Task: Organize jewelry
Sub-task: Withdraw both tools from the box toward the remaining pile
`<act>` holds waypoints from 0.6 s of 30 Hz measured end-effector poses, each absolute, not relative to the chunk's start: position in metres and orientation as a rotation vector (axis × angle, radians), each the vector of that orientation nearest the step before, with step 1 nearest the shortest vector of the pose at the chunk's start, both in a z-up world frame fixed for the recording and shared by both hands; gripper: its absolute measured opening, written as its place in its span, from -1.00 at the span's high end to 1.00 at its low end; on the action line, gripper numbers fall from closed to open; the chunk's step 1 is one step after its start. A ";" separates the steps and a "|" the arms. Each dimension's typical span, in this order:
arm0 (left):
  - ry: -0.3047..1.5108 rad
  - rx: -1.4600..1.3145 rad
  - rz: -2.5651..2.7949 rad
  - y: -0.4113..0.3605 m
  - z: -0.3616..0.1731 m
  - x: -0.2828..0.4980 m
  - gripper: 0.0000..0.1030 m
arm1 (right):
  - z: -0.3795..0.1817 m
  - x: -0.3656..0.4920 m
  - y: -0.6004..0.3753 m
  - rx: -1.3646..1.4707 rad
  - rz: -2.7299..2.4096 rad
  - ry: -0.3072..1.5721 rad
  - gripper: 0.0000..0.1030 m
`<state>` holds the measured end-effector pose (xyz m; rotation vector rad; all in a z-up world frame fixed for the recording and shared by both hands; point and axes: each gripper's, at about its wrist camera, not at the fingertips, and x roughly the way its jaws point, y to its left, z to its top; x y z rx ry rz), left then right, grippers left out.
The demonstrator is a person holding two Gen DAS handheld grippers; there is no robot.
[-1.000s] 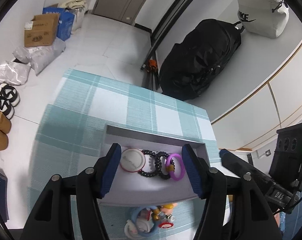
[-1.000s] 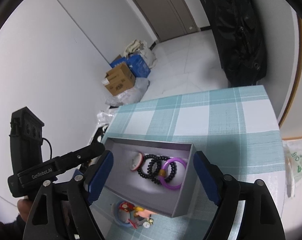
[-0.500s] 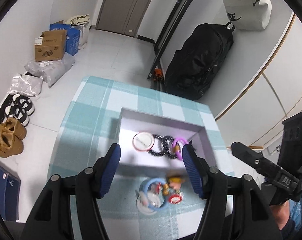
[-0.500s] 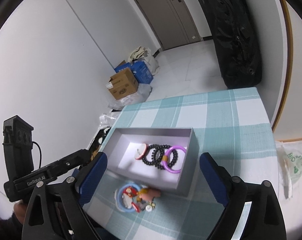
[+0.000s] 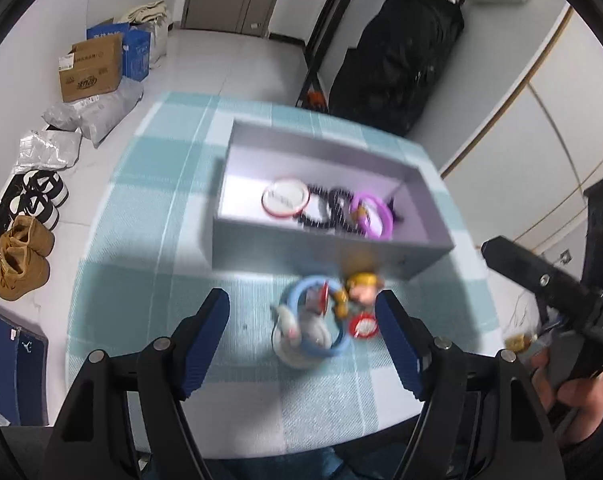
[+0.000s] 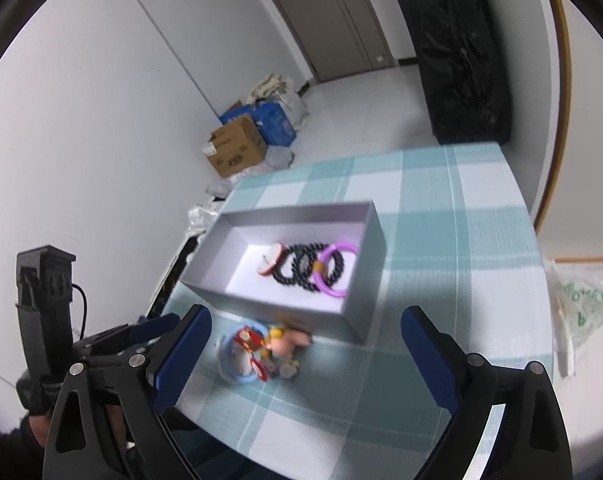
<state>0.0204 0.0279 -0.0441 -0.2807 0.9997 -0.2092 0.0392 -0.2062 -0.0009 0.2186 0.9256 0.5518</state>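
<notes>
A grey open box (image 5: 325,254) (image 6: 225,254) sits on the teal checked tablecloth. Inside lie a round white red-rimmed piece (image 5: 285,198) (image 6: 269,265), two black bead bracelets (image 5: 333,210) (image 6: 301,266) and a purple bangle (image 5: 371,216) (image 6: 333,270). In front of the box is a small pile: a blue ring (image 5: 321,322) (image 6: 237,358), a little figure charm (image 5: 363,286) (image 6: 287,340) and a red-and-white round piece (image 5: 363,325). My left gripper (image 5: 303,314) hovers over the pile, its jaws opening, nothing between the pads. My right gripper (image 6: 305,328) stands open above the table, holding nothing.
The table edge (image 5: 261,446) runs close to me. A plastic bag (image 6: 577,300) hangs at the table's right side. On the floor beyond are cardboard boxes (image 5: 91,68), shoes (image 5: 21,264) and a black bag (image 5: 397,68) against the wall.
Both grippers have drawn back from over the box toward the near table edge, so the pile now lies between the left fingers. Both jaws stand wider than before.
</notes>
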 end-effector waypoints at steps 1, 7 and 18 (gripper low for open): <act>1.009 -0.276 -0.210 0.027 -0.046 0.019 -0.38 | -0.004 0.038 -0.206 0.222 0.556 0.938 -0.87; 1.057 -0.265 -0.185 0.030 -0.054 0.013 -0.38 | -0.012 0.026 -0.196 0.163 0.600 0.977 -0.86; 1.052 -0.338 -0.075 0.057 -0.055 0.013 -0.38 | -0.039 0.018 -0.156 0.045 0.708 1.066 -0.19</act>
